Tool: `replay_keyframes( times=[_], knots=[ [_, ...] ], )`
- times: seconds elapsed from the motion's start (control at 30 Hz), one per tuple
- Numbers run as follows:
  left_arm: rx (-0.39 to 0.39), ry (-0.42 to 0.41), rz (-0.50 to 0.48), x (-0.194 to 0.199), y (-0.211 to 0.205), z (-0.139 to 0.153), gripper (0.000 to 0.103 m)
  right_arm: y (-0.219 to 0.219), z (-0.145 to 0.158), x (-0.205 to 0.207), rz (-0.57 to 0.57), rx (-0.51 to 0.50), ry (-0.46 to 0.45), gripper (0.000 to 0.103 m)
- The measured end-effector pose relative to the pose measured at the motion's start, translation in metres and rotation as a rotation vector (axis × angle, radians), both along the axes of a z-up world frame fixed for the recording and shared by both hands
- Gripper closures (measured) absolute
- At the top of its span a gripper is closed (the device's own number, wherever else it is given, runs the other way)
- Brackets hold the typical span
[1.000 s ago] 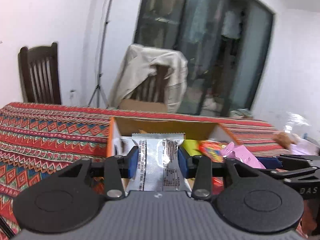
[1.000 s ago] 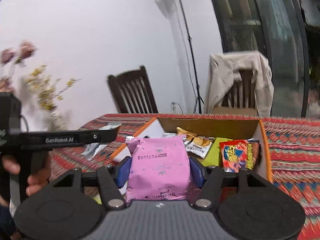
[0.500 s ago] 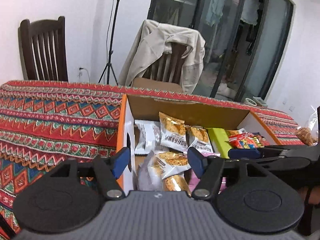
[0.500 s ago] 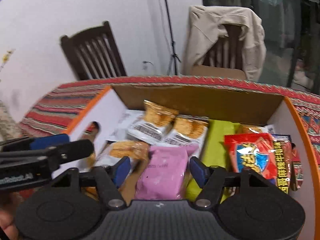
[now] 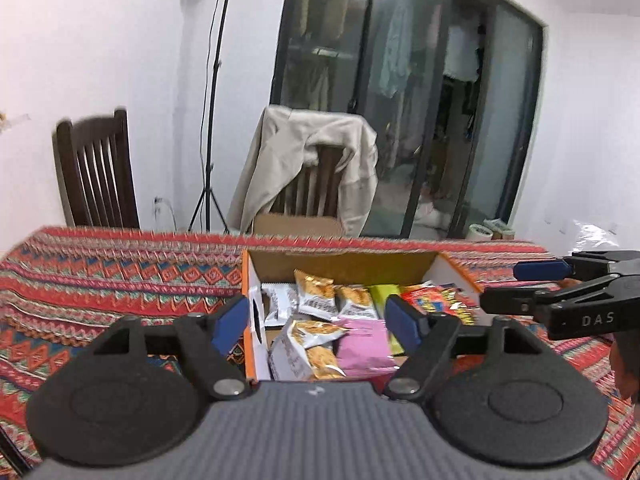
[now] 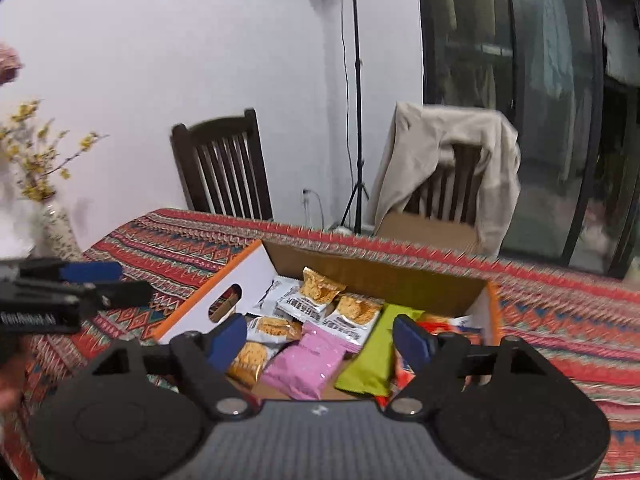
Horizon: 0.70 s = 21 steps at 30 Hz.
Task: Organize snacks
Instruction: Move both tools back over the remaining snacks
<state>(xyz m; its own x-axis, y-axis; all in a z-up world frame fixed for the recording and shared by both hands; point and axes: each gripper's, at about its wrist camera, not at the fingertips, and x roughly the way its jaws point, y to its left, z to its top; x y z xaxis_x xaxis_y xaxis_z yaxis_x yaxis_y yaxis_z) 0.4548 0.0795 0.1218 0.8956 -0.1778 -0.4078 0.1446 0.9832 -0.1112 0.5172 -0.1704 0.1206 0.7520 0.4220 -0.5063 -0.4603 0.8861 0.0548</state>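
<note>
Even indoor light comes from a round ceiling lamp mirrored as glare in the dark glass sliding door [image 5: 404, 120], while fisheye curvature bends the edges, corners go black, and motion blur smears the patterned red tablecloth [image 6: 560, 312].

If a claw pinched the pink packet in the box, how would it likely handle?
The pink packet looks puffed and creased, so it would probably give under a pinch, not stay stiff. It looks light for its size. Its smooth wrapper might slip. It lies flat among other packets in the box, so it is unlikely to roll.
</note>
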Motion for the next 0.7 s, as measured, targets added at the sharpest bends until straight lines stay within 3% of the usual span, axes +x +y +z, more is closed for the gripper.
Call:
replay_keyframes(
  times=[0.2,0.4,0.53,0.7],
  knots=[
    [0.028,-0.089,-0.012,-0.089,-0.018,0.01,0.017,-0.034,0.023,-0.084,0.03,0.003,-0.108,0.016],
    [0.091,-0.188,-0.001,-0.182,-0.041,0.0,0.008,-0.057,0.018,-0.18,0.058,-0.014,-0.193,0.011],
    [0.124,-0.196,0.015,-0.224,-0.056,-0.014,0.008,-0.064,0.003,-0.237,0.067,-0.044,-0.219,0.009],
    [0.064,-0.151,0.04,-0.263,-0.056,-0.038,0.007,-0.073,-0.024,-0.293,0.044,-0.051,-0.191,0.008]
  ],
)
